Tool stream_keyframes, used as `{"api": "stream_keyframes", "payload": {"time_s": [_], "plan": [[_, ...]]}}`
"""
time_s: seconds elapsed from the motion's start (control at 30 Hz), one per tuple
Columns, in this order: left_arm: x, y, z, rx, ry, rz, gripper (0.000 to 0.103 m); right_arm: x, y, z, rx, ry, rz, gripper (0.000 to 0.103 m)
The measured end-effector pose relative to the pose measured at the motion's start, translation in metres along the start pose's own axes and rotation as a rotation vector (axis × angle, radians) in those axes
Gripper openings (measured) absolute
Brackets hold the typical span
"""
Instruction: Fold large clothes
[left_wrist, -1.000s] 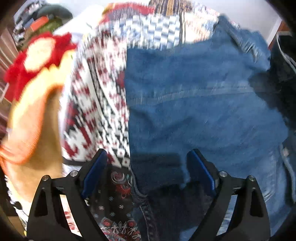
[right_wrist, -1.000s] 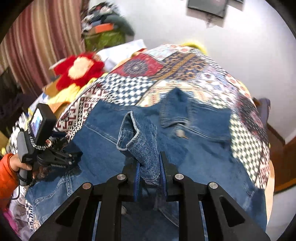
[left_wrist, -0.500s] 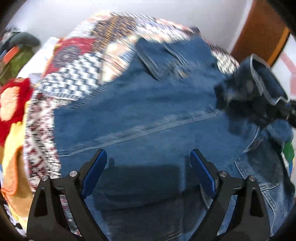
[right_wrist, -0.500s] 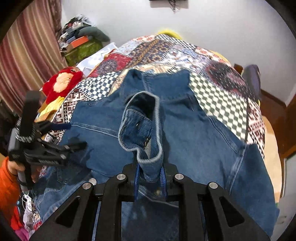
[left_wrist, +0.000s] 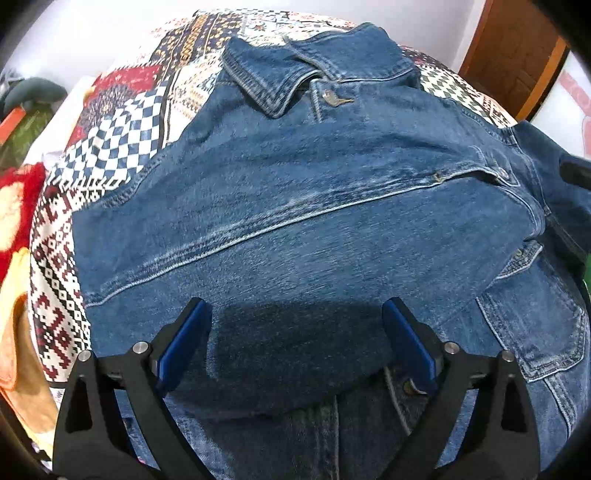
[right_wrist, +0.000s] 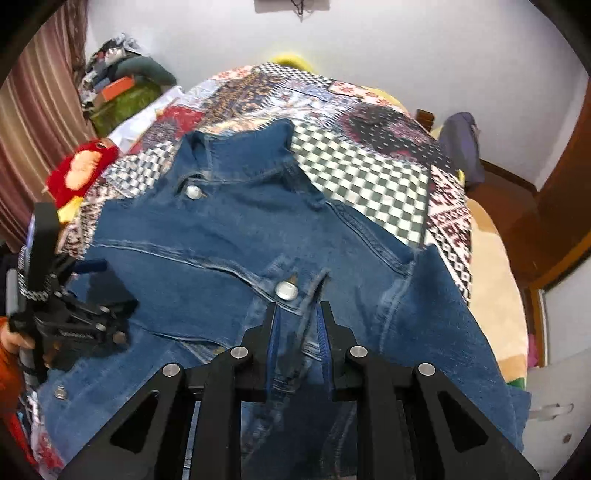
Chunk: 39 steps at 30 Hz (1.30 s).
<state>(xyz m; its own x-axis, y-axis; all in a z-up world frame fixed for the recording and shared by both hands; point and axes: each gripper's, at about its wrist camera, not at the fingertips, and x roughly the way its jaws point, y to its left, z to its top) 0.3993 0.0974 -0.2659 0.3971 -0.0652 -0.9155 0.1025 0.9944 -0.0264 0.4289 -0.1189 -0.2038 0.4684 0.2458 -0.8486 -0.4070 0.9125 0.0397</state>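
A blue denim jacket (left_wrist: 314, 206) lies spread on a patchwork bedspread (left_wrist: 122, 122), collar at the far end. My left gripper (left_wrist: 297, 332) is open and empty just above the jacket's near part, over a folded sleeve. In the right wrist view the jacket (right_wrist: 236, 236) fills the middle. My right gripper (right_wrist: 297, 314) has its jaws a narrow gap apart, with the jacket's cuff fabric (right_wrist: 291, 332) lying between them, low on the jacket. The left gripper (right_wrist: 74, 321) shows at the left edge of that view.
A red and yellow plush (right_wrist: 79, 171) lies at the bed's left side. Piled clothes and boxes (right_wrist: 122, 85) stand at the far left by a striped curtain. A wooden door (right_wrist: 561, 206) is at the right. The bedspread (right_wrist: 369, 173) is bare beyond the collar.
My right gripper has lowered the raised cuff onto the jacket and its jaws have parted a little. My left gripper has swung right, over the jacket's body.
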Motion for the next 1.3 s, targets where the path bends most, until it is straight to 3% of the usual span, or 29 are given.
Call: {"api": "stream_keyframes", "payload": {"time_s": [0.1,0.17,0.27,0.33,0.4,0.53,0.57,0.6,0.67,0.7,0.77,0.83,0.93,1.13,1.3], "plan": [[-0.007,-0.013,-0.003,0.03,-0.007,-0.023,0.096,0.009,0.02,0.007,-0.023,0.039,0.047,0.016],[-0.006,-0.023,-0.004,0.074,-0.015,0.005,0.096,0.026,0.035,0.008,-0.056,0.095,0.044,0.016],[-0.003,-0.027,-0.007,0.078,-0.043,0.03,0.097,0.053,0.053,0.001,-0.109,0.164,-0.019,0.016],[0.0,-0.021,-0.01,0.03,-0.041,0.006,0.099,0.068,0.063,-0.009,-0.162,0.188,-0.114,0.016],[0.003,-0.013,-0.011,-0.012,-0.034,-0.026,0.1,0.07,0.066,-0.016,-0.201,0.174,-0.156,0.017],[0.002,-0.014,-0.014,-0.017,-0.041,-0.023,0.101,0.062,0.062,-0.025,-0.216,0.171,-0.169,0.019],[0.002,-0.016,-0.014,-0.015,-0.043,-0.017,0.101,0.06,0.06,-0.025,-0.209,0.168,-0.177,0.03],[0.001,-0.017,-0.014,-0.014,-0.045,-0.01,0.101,0.058,0.058,-0.025,-0.208,0.163,-0.201,0.051],[0.001,-0.016,-0.015,-0.023,-0.044,-0.006,0.101,0.053,0.049,-0.027,-0.203,0.13,-0.275,0.08],[0.001,-0.017,-0.015,-0.026,-0.042,-0.006,0.101,0.049,0.046,-0.029,-0.192,0.119,-0.258,0.081],[-0.001,-0.017,-0.014,-0.029,-0.034,-0.003,0.101,0.04,0.036,-0.034,-0.147,0.132,-0.19,0.081],[-0.003,-0.018,-0.012,-0.029,-0.019,0.002,0.1,0.029,0.028,-0.039,-0.118,0.142,-0.183,0.081],[-0.01,-0.023,-0.006,-0.021,-0.005,-0.004,0.1,-0.004,0.011,-0.045,-0.06,0.082,-0.154,0.081],[-0.044,-0.047,0.018,0.007,-0.103,-0.022,0.1,-0.072,-0.053,-0.056,0.179,-0.029,-0.057,0.081],[-0.064,-0.074,0.041,0.061,-0.167,-0.044,0.1,-0.111,-0.13,-0.086,0.47,-0.066,0.014,0.081]]}}
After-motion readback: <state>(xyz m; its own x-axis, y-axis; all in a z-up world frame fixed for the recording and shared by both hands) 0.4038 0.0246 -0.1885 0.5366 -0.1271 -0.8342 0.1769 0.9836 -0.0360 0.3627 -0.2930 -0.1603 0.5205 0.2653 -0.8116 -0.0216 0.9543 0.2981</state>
